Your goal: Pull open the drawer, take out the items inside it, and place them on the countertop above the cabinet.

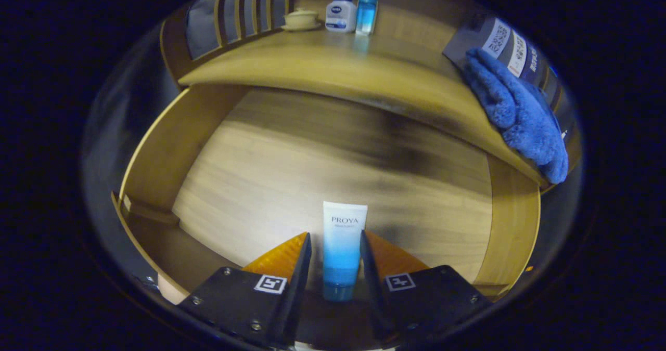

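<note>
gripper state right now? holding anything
gripper: jaws open around the tube lying in the open drawer, one on each side, with a slim gap at each; not yet clamped on it.

A slatted wooden rack (244, 13) stands behind the lit counter.

Drawer (333, 148) pulled open before me, pale wood floor, white-to-blue tube (341, 247) lying flat, cap toward me, between my jaws, tabletop (312, 65) above.
</note>
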The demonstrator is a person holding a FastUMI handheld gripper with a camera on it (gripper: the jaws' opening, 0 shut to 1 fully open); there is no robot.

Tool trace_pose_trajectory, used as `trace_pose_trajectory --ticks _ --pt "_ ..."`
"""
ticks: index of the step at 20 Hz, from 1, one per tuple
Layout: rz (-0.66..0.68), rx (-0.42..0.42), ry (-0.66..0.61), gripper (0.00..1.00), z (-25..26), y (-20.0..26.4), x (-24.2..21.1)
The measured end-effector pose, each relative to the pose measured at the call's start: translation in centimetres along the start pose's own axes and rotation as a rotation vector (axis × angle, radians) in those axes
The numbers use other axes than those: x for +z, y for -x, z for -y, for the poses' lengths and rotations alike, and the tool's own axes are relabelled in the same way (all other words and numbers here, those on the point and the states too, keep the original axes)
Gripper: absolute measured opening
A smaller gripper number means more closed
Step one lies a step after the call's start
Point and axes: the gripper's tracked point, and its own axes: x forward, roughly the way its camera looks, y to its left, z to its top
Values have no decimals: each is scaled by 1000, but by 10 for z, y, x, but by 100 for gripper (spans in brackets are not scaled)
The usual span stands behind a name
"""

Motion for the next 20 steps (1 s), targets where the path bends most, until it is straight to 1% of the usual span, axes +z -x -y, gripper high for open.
trace_pose_trajectory --ticks 4,5,6,8,10,12,16,17,18,19,20 --pt "-71 -18 8 56 4 -14 -12" --pt "-92 -6 17 56 2 -16 -16" --pt "-73 2 0 56 2 -26 -9" --pt "-75 0 -2 47 3 -16 -16" --pt "1 3 -17 47 3 -9 -2" --pt "84 13 -23 47 3 9 12" --pt "254 -30 48 47 10 54 49" --pt "302 -26 48 47 9 66 62" --pt "384 -57 9 46 17 84 81" --pt "429 -69 -27 27 20 97 97" --pt "445 -67 -51 8 25 104 110"
